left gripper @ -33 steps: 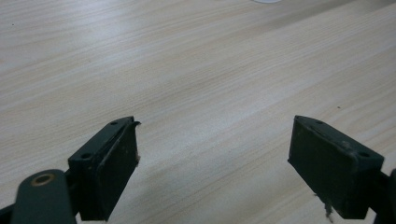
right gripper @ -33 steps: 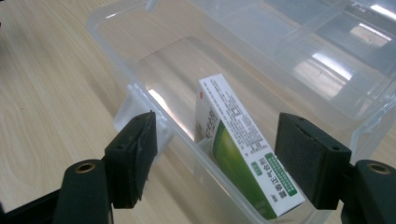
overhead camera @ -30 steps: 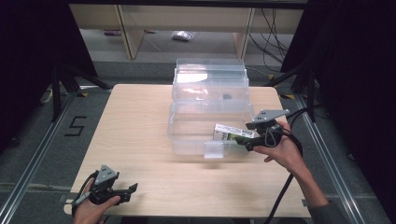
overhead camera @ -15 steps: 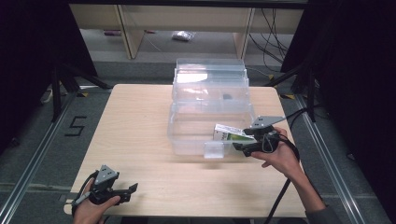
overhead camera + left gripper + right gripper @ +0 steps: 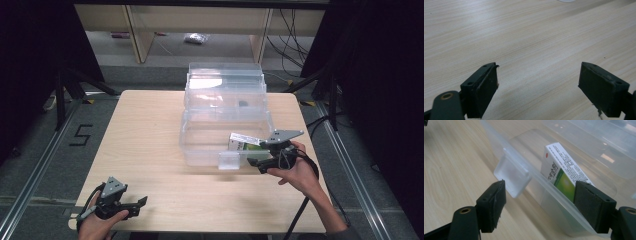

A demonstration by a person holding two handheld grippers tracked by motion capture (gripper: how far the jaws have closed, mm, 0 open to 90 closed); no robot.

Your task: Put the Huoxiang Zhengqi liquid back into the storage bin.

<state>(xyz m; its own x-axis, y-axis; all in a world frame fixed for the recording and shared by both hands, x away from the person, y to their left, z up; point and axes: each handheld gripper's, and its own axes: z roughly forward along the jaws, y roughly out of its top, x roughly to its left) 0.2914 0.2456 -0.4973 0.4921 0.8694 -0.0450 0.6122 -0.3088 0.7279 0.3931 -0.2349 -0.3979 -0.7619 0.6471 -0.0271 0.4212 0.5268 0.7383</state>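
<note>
Gripping nothing, my right claw (image 5: 256, 162) stands with its jaws wide, and they have just been opening. One jaw sits outside the near wall of the clear plastic bin (image 5: 200, 145), beside its latch tab (image 5: 511, 176); the other sits over the bin's rim. A white and green medicine box (image 5: 560, 171) leans tilted inside the bin, against that near wall, free of my pads. My left claw (image 5: 137, 205) rests far from the bin at the near corner of the wooden table (image 5: 145, 125), jaws wide apart over bare wood.
</note>
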